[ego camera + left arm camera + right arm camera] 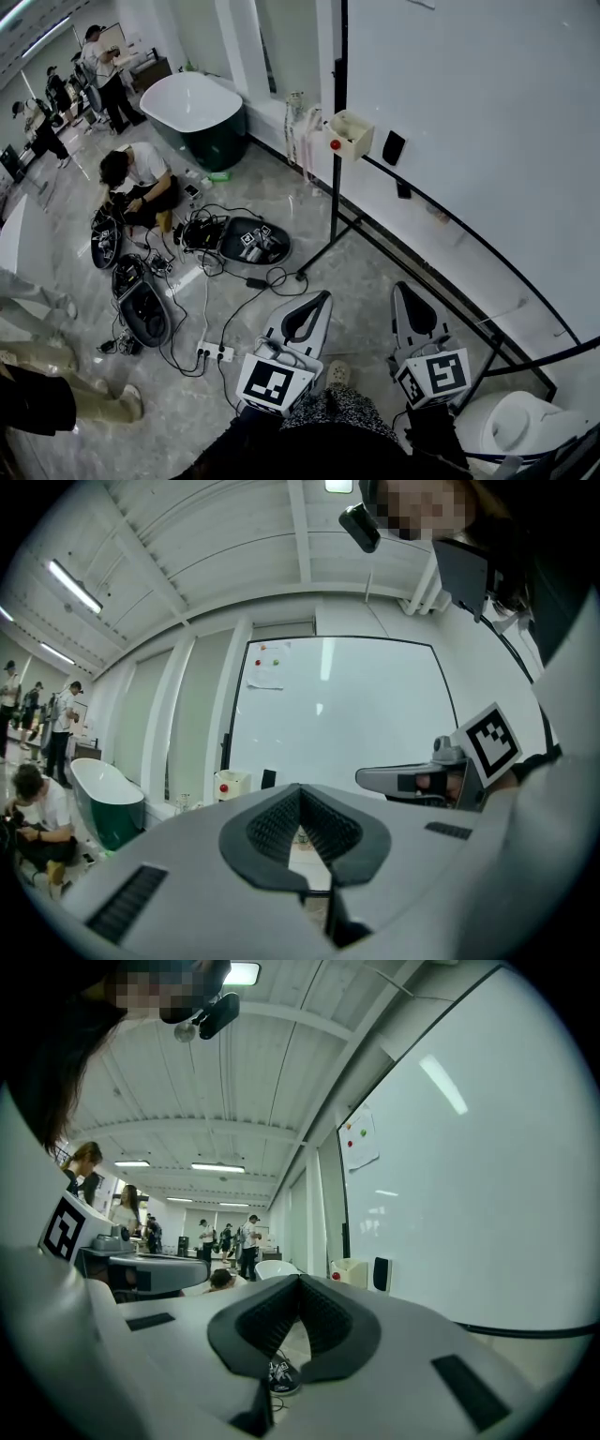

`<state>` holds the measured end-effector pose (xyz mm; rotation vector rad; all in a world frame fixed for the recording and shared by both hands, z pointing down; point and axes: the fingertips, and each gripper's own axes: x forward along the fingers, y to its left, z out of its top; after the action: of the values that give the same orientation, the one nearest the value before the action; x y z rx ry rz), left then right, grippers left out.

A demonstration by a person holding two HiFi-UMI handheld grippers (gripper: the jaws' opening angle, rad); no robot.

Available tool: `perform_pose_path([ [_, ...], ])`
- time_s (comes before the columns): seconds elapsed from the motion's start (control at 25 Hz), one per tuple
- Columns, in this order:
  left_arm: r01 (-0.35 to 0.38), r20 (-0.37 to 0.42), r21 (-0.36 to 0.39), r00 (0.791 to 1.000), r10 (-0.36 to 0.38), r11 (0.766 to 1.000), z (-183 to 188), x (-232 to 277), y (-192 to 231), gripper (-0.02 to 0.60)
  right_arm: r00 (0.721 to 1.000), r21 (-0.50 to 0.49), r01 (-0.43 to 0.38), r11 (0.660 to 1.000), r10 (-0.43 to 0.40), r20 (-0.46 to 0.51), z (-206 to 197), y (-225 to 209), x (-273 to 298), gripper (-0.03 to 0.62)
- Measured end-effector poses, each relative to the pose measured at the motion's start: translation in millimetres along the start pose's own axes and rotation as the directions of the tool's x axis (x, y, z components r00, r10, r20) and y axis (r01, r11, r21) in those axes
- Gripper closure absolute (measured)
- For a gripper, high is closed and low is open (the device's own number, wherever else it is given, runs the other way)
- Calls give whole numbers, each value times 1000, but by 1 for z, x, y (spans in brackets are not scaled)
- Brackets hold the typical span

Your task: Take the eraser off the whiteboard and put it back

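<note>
Left hand-held gripper [322, 298] & right hand-held gripper [403, 289]: jaws together, empty. Black eraser [394, 147] stuck on whiteboard [487, 103] ahead.

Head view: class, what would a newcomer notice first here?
The big whiteboard fills the right side, with a black eraser stuck low on it. The left gripper and right gripper jut in at the bottom, both shut and empty. A bathtub stands upper left.

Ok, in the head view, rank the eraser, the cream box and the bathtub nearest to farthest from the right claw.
1. eraser, on the whiteboard ahead of the right claw.
2. cream box, just beyond it at the board's left edge.
3. bathtub, farthest, well to the left.
</note>
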<state>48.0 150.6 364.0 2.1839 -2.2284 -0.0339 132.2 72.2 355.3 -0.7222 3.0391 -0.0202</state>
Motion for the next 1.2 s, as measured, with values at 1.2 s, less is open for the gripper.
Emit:
perform_pose_path([
  [1.2,124,7,19,992,-125,992,9,204,88,580,997,-33,77,996,-77,-5,1,-120,163,586],
])
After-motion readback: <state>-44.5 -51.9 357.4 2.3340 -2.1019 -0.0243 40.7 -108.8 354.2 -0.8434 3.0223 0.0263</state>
